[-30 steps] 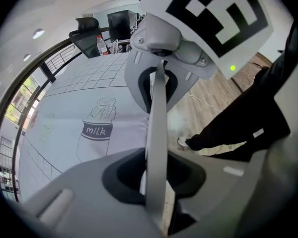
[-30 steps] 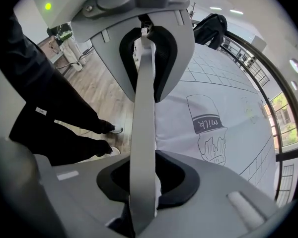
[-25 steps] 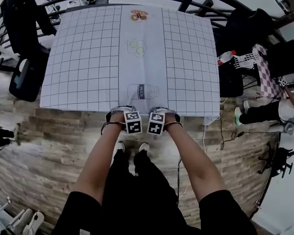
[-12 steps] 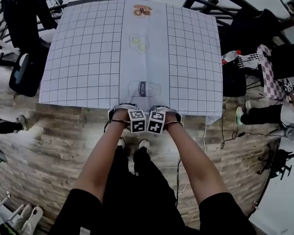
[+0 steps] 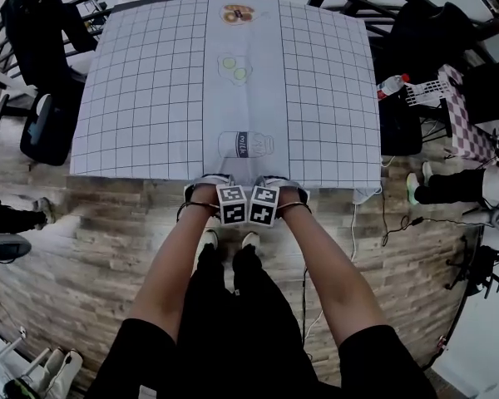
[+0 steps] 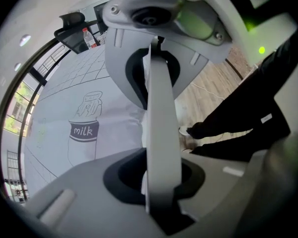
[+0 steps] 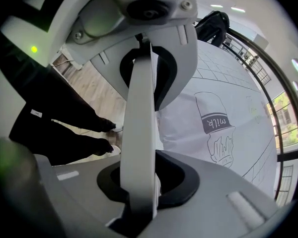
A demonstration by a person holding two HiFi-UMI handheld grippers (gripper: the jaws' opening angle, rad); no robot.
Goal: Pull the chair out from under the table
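Black-trousered legs (image 5: 233,306), white shoes (image 5: 206,240) on wood floor (image 5: 108,231), toes by the table's near edge. L gripper (image 6: 159,128) & R gripper (image 7: 141,128) hang just beside each other, both pointing down at that edge. Chair back (image 6: 161,83): its white top rail runs btwn each gripper's jaws, seated in their dark notches. L jaws are closing on it; R jaws are clamped on it. Rest of chair is hidden under the table. Table (image 5: 150,90) has a grid cloth w/ drawings: milk bottle (image 5: 245,145) nearest, eggs (image 5: 234,66) mid, doughnuts (image 5: 237,12) far. Black office chair (image 5: 41,98) stands off the far-left side, a plastic bottle (image 5: 391,85) off the right.
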